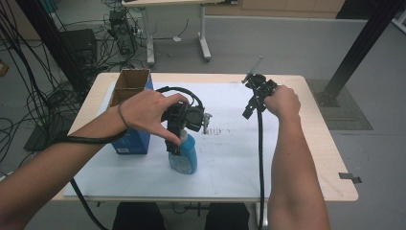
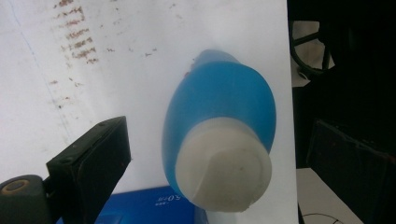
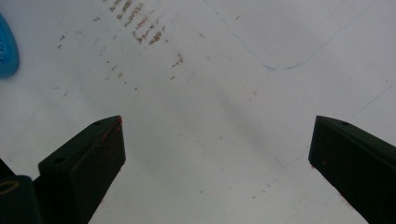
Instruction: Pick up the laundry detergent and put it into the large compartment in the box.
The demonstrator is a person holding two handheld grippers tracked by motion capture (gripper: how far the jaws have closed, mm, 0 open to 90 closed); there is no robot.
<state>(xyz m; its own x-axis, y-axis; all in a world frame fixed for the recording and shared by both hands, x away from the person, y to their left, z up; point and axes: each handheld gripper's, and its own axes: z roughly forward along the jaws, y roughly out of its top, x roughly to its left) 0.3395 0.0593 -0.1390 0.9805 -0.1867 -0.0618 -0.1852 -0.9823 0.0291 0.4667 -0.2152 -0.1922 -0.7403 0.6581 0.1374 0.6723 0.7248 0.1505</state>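
The counter (image 1: 316,158) is a pale wooden top, most of it covered by a white sheet (image 1: 230,163) marked with faint brown smudges. Near its left edge stands an open cardboard box (image 1: 129,86) with blue sides. Just beside the box, toward the middle of the sheet, a blue bottle (image 1: 184,155) with a white cap stands upright. The left tongs (image 1: 174,143) hang directly over that cap; in the left gripper view the bottle (image 2: 219,121) sits between the jaws, which are spread wide and do not touch it. The right tongs (image 1: 250,98) are held above bare sheet, well apart from the bottle, spread wide and holding nothing.
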